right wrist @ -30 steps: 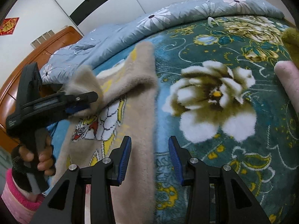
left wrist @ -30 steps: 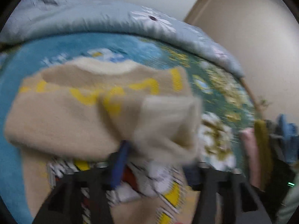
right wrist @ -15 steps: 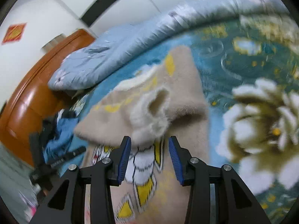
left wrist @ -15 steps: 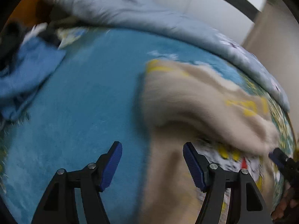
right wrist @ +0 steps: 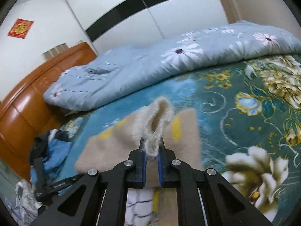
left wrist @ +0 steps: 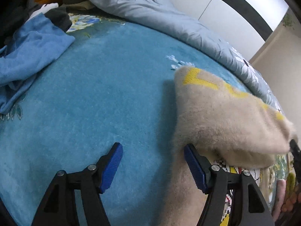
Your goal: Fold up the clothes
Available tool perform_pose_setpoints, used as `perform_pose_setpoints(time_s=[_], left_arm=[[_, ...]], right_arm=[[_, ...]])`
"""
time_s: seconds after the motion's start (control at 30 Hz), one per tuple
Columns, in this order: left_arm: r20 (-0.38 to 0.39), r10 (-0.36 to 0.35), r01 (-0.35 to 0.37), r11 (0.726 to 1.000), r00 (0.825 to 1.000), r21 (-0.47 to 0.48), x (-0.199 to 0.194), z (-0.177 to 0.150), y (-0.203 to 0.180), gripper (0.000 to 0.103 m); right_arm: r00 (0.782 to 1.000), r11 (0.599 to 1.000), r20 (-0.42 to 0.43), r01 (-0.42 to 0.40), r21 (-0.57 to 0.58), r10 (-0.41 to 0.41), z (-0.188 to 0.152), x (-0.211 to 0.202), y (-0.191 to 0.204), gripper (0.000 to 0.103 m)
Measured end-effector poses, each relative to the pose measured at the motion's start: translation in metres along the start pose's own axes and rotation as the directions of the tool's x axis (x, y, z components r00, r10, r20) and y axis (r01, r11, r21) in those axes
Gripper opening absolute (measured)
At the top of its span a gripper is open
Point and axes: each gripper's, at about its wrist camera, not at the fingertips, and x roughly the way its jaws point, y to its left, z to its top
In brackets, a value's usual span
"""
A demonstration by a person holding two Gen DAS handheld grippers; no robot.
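Note:
A fuzzy beige sweater (left wrist: pixel 222 113) with yellow marks and a cartoon print lies on the blue-green floral blanket (left wrist: pixel 105 98). Its sleeve is folded across the body. My left gripper (left wrist: pixel 152 162) is open and empty, low over the blanket at the sweater's left edge, its right finger (left wrist: pixel 195 167) touching the folded sleeve. My right gripper (right wrist: pixel 151 158) is shut on the fluffy sleeve cuff (right wrist: pixel 156 124) and holds it up over the sweater (right wrist: pixel 105 150). The left gripper (right wrist: pixel 47 184) also shows at the lower left of the right wrist view.
A light blue flowered quilt (right wrist: pixel 150 64) is bunched along the far side of the bed. A pile of blue and dark clothes (left wrist: pixel 32 47) lies at the left near the orange headboard (right wrist: pixel 24 101). More clothes (left wrist: pixel 282 194) lie at the right edge.
My left gripper let go of the sleeve and moved left to the sweater's edge. My right gripper moved onto the cuff and closed on it.

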Motion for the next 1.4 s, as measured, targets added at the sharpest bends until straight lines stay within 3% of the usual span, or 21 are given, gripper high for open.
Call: perform_pose_setpoints(time_s=[0.13,0.23,0.33,0.4,0.53,0.67,0.8,0.9,1.03,1.17,1.2,1.27,1.33,1.37,1.4], left_arm=[[-0.007,-0.029,0.029,1.0,1.0,0.003,-0.004,0.002,0.008,0.074],[-0.031,-0.111,0.11,0.994,0.993,-0.022,-0.016,0.0,0.013,0.074],[-0.064,-0.218,0.217,0.976,0.974,-0.017,-0.034,-0.014,0.012,0.074],[-0.107,-0.274,0.274,0.962,0.956,-0.017,-0.042,-0.029,0.009,0.074],[-0.131,-0.262,0.26,0.965,0.956,-0.032,-0.051,-0.062,0.011,0.074],[-0.17,-0.319,0.311,0.948,0.932,-0.075,-0.064,-0.089,0.014,0.074],[-0.229,-0.367,0.352,0.93,0.901,-0.105,-0.078,-0.115,0.014,0.074],[-0.24,-0.402,0.382,0.916,0.884,-0.125,-0.087,-0.13,0.017,0.074],[-0.25,-0.471,0.434,0.881,0.846,-0.189,-0.093,-0.143,0.022,0.074],[-0.237,-0.512,0.466,0.856,0.825,-0.225,-0.102,-0.15,0.028,0.072],[-0.234,-0.508,0.461,0.858,0.829,-0.228,-0.103,-0.152,0.029,0.071],[-0.226,-0.488,0.441,0.868,0.843,-0.229,-0.105,-0.157,0.029,0.055],[-0.225,-0.441,0.397,0.892,0.869,-0.218,-0.104,-0.161,0.03,0.014],[-0.223,-0.434,0.388,0.895,0.873,-0.222,-0.103,-0.163,0.032,0.011],[-0.214,-0.45,0.401,0.885,0.867,-0.237,-0.102,-0.164,0.034,0.011]], right_arm=[[0.991,0.995,-0.119,0.073,0.067,-0.064,-0.015,0.037,-0.027,0.01],[0.992,0.989,-0.121,0.061,0.133,-0.045,-0.019,0.03,-0.034,0.013],[0.994,0.992,-0.104,0.05,0.116,-0.038,-0.021,0.008,-0.026,0.028],[0.995,0.997,-0.1,0.036,0.075,-0.028,-0.03,-0.011,-0.022,0.048],[0.99,0.996,-0.141,-0.014,0.092,0.027,-0.072,-0.036,-0.042,0.058],[0.973,0.969,-0.186,-0.095,0.229,0.139,-0.12,-0.047,-0.065,0.059],[0.954,0.95,-0.188,-0.182,0.255,0.233,-0.152,-0.07,-0.057,0.059],[0.946,0.956,-0.219,-0.191,0.221,0.239,-0.169,-0.083,-0.048,0.059],[0.931,0.951,-0.24,-0.227,0.208,0.275,-0.189,-0.098,-0.044,0.059],[0.917,0.938,-0.243,-0.263,0.225,0.316,-0.199,-0.106,-0.042,0.059],[0.916,0.936,-0.24,-0.268,0.226,0.321,-0.202,-0.107,-0.042,0.059],[0.922,0.938,-0.229,-0.26,0.231,0.312,-0.205,-0.109,-0.043,0.053],[0.931,0.94,-0.215,-0.243,0.24,0.296,-0.205,-0.111,-0.045,0.036],[0.932,0.938,-0.209,-0.241,0.251,0.295,-0.205,-0.112,-0.047,0.018],[0.931,0.933,-0.205,-0.246,0.261,0.303,-0.204,-0.113,-0.05,0.011]])
